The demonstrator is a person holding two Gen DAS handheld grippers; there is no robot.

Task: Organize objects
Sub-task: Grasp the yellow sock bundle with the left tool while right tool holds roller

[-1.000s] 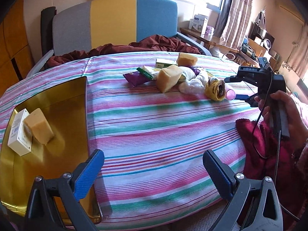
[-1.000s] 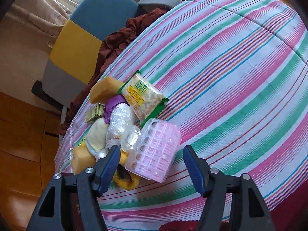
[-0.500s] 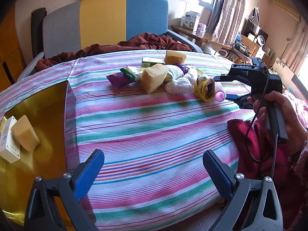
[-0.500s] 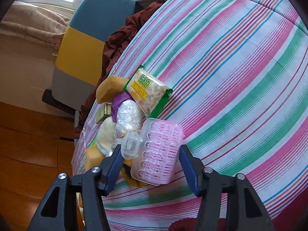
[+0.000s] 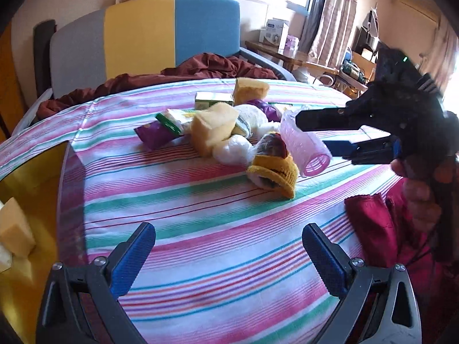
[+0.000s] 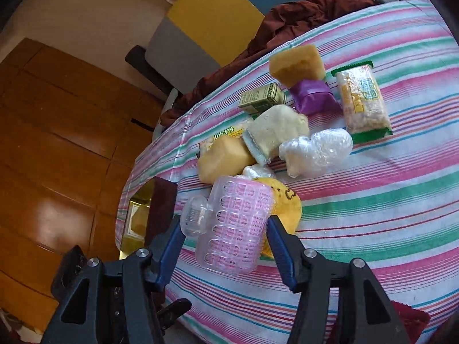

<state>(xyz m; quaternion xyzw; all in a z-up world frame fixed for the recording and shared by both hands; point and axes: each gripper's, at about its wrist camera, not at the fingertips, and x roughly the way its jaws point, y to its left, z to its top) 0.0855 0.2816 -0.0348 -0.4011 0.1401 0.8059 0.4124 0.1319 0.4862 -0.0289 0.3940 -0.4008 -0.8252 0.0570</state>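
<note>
My right gripper (image 6: 225,236) is shut on a pink hair roller (image 6: 236,226) and holds it just above the striped tablecloth (image 6: 387,200). In the left wrist view the right gripper (image 5: 314,136) grips the roller (image 5: 304,149) beside a yellow knitted item (image 5: 272,172). A pile lies behind: yellow sponges (image 5: 213,127), white plastic bundles (image 6: 315,150), a purple packet (image 6: 312,96), a snack bag (image 6: 363,101) and a small green box (image 6: 262,97). My left gripper (image 5: 228,253) is open and empty near the table's front edge.
A gold tray (image 5: 34,172) at the left holds a yellow sponge (image 5: 15,236). A grey, yellow and blue chair (image 5: 143,37) with brown cloth (image 5: 200,66) stands behind the table. A red cloth (image 5: 370,223) lies at the right edge.
My right gripper has closed on the pink roller and lifted it off the pile. My left gripper has swung right, toward the pile.
</note>
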